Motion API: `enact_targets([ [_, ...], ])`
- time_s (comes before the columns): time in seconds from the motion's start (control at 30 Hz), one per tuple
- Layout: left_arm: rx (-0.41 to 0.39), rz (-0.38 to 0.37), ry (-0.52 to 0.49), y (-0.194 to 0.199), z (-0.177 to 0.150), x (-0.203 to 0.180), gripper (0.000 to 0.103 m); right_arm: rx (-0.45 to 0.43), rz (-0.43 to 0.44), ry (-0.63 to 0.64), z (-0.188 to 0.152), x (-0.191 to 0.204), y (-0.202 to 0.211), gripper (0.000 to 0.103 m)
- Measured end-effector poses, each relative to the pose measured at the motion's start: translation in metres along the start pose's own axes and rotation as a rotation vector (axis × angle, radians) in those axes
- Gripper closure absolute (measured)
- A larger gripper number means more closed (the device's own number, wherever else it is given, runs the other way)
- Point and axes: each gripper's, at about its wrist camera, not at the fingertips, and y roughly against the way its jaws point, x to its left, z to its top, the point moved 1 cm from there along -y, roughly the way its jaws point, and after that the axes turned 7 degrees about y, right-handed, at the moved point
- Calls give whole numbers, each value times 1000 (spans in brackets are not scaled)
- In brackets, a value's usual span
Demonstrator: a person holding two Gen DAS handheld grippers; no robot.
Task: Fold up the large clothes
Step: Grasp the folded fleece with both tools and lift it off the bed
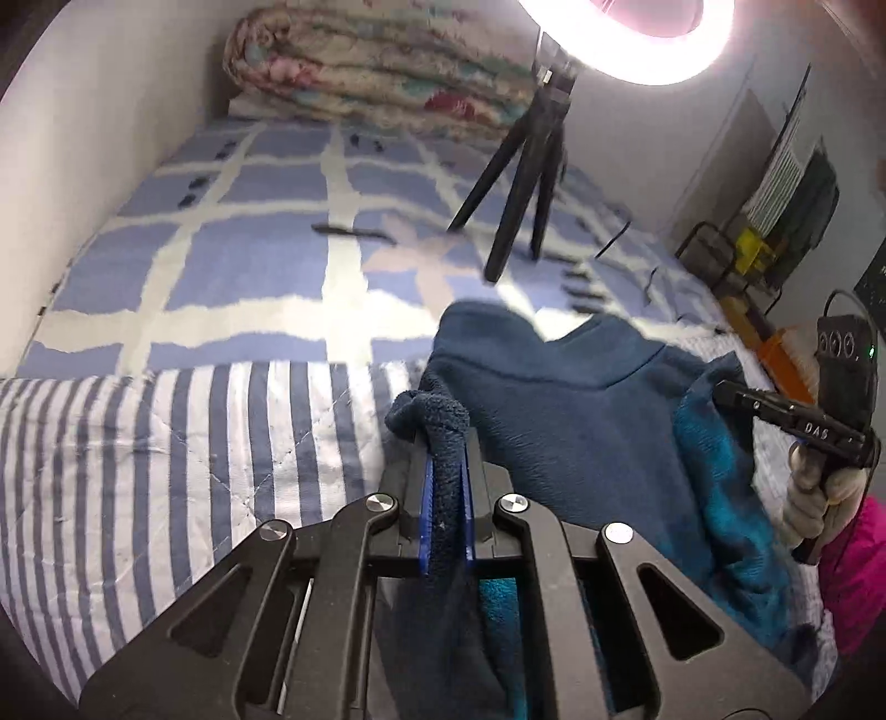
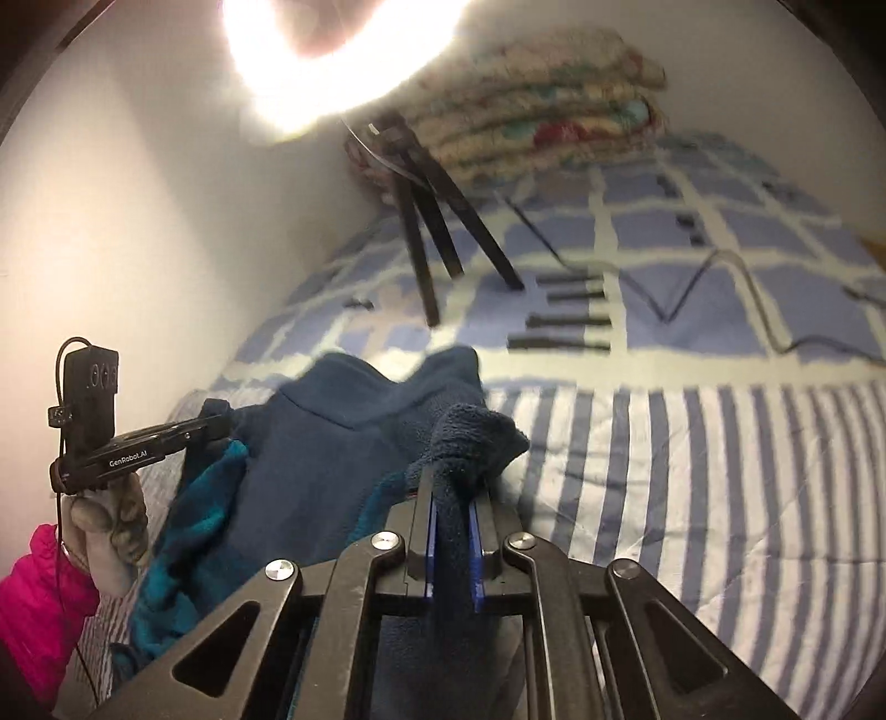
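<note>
Both sets of tongs are clamped on the same dark blue fleece garment [image 1: 559, 421], each pinching a bunched bit of its edge. The left tongs [image 1: 446, 443] hold a wad of fleece squeezed between the blue pads, and the right tongs [image 2: 457, 487] grip a like wad. The garment hangs between the two grips, slack in the middle, over the striped quilt [image 1: 166, 443] at the near side of the bed; its brighter teal inner face [image 1: 720, 471] shows where the cloth turns over. Holding two points along one edge looks like the way to lift the garment and spread it flat before the first fold, which seems not yet made.

The left wrist view shows the right tongs from the side, held in a gloved hand [image 1: 811, 501] with a pink sleeve [image 1: 855, 565] below it, and cluttered furniture beyond the bed. The right wrist view shows instead the left device, its gloved hand [image 2: 108, 531], and a cable [image 2: 692, 288] zigzagging over the blue checked bedspread [image 2: 637, 232]. Both views take in the tripod [image 1: 520, 183], the ring light [image 1: 637, 33] and the folded floral blanket [image 1: 360, 77] by the wall.
</note>
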Motion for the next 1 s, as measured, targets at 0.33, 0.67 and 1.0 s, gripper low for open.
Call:
enact_targets([
  [0.33,-106,-63,-78,103,-19,-50,98,-41,-2,167,-4,75,88,97],
  [0.67,-143,-86,-145,217,-98,-95,98,-6,-13,249,-69,148,177,97],
  [1.0,-22,-30,-213,244,-198,-102,97,104,-60,274,-166,184,205,97],
])
